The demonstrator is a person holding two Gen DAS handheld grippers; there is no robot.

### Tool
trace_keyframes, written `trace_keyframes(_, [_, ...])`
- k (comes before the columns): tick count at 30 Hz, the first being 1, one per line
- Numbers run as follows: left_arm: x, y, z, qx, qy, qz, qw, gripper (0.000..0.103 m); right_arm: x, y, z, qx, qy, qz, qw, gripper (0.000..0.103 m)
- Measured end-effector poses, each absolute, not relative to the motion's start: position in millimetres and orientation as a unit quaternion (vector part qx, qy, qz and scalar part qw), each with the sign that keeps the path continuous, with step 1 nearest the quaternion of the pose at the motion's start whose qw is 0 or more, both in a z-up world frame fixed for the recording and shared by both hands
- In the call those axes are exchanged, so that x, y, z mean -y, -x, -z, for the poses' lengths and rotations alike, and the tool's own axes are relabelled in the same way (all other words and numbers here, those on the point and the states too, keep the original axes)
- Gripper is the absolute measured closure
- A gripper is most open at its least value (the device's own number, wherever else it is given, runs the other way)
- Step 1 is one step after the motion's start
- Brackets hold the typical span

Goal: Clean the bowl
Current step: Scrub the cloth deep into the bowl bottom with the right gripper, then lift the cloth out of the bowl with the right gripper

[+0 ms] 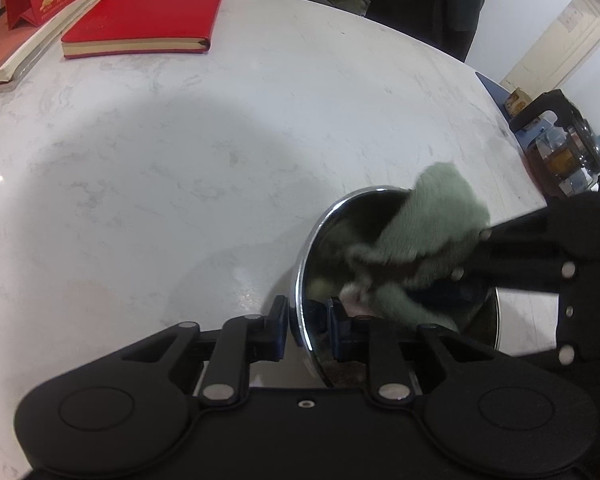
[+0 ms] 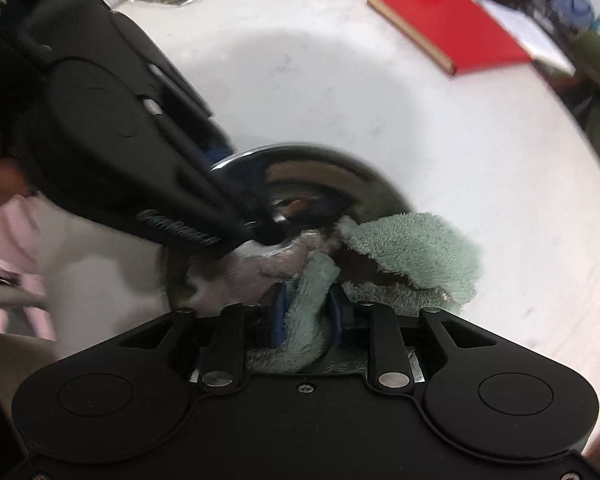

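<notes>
Two hand-held grippers worked at one steel bowl [image 1: 380, 280] on the white desk [image 1: 180, 160]. The left hand-held gripper [image 1: 308, 330] pinched the bowl's rim, one finger inside and one outside. The right hand-held gripper [image 2: 309, 314] clamped a green cloth [image 2: 412, 248] lying inside the bowl.

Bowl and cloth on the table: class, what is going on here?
A person is cleaning a shiny metal bowl on a white marble table with two hand-held grippers. The left gripper is shut on the bowl's rim, one finger inside and one outside, steadying it. The right gripper is shut on a green cloth and holds it inside the bowl, partly draped over the rim. A red book lies further back, untouched.
</notes>
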State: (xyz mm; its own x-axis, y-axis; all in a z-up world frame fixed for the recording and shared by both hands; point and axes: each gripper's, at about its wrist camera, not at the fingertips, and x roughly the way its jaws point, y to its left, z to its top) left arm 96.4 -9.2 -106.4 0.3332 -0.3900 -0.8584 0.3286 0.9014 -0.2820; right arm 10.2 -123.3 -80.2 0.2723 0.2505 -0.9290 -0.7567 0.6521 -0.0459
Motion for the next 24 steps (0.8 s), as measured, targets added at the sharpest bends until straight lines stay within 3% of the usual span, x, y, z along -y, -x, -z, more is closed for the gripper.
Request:
trace_keyframes(15, [8,-97,105,-0.532,0.025,0.215,0.819,0.082,130,-6,68,-0.522,0.224,-0.340,0.750,0.080])
trace_keyframes(18, [8,-97,104,-0.532,0.015,0.217,0.818,0.082,140,-16,63,-0.523,0.171,-0.336,0.764,0.087])
trace_keyframes(24, [8,-98,103,-0.531,0.001,0.225,0.817,0.082,222,-25,41,-0.536,-0.097,-0.324,0.774,0.087])
